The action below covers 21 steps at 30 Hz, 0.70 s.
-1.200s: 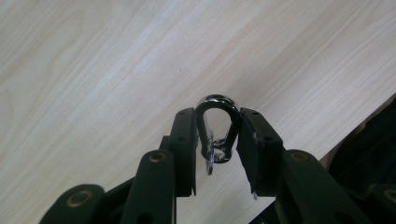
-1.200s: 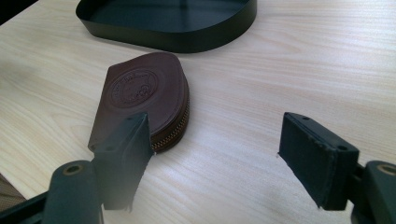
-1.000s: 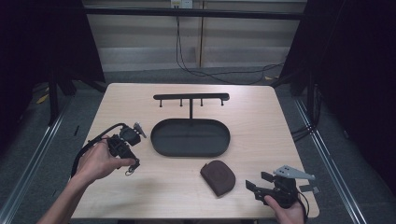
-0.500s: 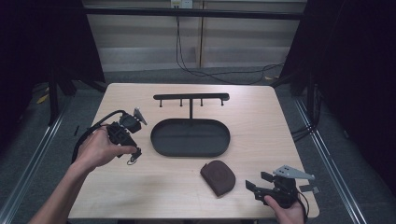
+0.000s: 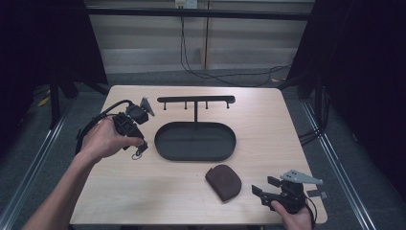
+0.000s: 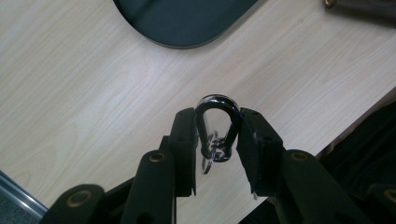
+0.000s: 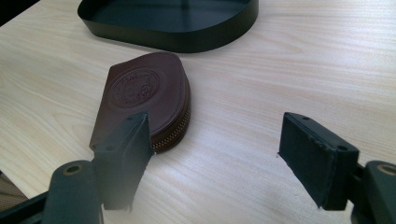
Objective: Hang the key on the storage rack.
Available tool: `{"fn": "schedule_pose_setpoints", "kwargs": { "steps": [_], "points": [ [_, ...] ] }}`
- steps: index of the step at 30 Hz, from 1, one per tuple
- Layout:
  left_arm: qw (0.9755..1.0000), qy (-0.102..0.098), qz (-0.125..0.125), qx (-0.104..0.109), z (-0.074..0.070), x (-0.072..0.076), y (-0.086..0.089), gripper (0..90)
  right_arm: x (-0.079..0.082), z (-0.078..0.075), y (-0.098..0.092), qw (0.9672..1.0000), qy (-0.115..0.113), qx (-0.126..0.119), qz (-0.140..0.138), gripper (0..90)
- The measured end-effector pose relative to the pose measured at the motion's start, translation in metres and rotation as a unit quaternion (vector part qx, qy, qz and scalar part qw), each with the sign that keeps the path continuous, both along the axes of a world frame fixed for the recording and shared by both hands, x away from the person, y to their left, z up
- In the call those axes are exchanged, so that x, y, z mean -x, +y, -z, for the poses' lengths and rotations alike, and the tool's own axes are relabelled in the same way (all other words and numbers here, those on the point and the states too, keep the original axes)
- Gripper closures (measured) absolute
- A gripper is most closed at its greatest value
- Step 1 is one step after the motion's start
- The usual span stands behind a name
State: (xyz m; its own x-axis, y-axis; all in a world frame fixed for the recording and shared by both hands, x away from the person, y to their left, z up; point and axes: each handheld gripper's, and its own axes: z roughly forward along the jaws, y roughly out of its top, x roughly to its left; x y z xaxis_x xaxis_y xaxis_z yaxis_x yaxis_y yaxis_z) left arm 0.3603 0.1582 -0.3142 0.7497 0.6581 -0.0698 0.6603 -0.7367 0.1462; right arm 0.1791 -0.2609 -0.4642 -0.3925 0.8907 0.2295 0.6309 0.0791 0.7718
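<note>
Moved: the left gripper has lifted off the table and gone up and forward along the tray's left end, taking the carabiner with it; the right gripper has kept its place.
Carabiner: a dark metal clip with small rings hanging from it, pinched between the left jaws and held in the air over the wood, just left of the tray in the high view.
Left jaws: pressed against the clip's two sides, its rounded end sticking out past the tips.
Left hand: wrapped around the gripper body, cable looping behind it.
Tray: black, oval, at the table's middle, with a hook rack rising behind it.
Pouch: brown leather, zipped, flat on the table near the tray's right front.
Right gripper: low at the table's near right corner, jaws spread wide with bare wood between them; the pouch lies just past the left-hand jaw.
Table: light wood.
</note>
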Motion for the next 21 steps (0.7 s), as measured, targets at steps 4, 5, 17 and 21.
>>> {"fn": "schedule_pose_setpoints", "kwargs": {
  "steps": [4, 5, 17, 21],
  "points": [
    [1.0, -0.006, -0.003, 0.002, -0.01, -0.004, -0.003, 68.0, 0.0, 0.0, 0.0, 1.0, 0.0, 0.001, 0.0, 25.1],
    [1.0, -0.007, -0.002, 0.0, -0.012, -0.005, -0.004, 68.0, 0.0, 0.0, 0.0, 1.0, 0.0, 0.001, 0.0, 25.1],
    [0.9998, -0.018, 0.001, 0.004, -0.037, -0.018, -0.021, 68.1, 0.0, 0.0, 0.0, 1.0, 0.0, -0.001, -0.001, 25.1],
    [0.9998, -0.019, 0.0, 0.002, -0.043, -0.025, -0.025, 68.0, 0.0, 0.0, 0.0, 1.0, 0.0, -0.001, -0.002, 25.1]
  ]
}}
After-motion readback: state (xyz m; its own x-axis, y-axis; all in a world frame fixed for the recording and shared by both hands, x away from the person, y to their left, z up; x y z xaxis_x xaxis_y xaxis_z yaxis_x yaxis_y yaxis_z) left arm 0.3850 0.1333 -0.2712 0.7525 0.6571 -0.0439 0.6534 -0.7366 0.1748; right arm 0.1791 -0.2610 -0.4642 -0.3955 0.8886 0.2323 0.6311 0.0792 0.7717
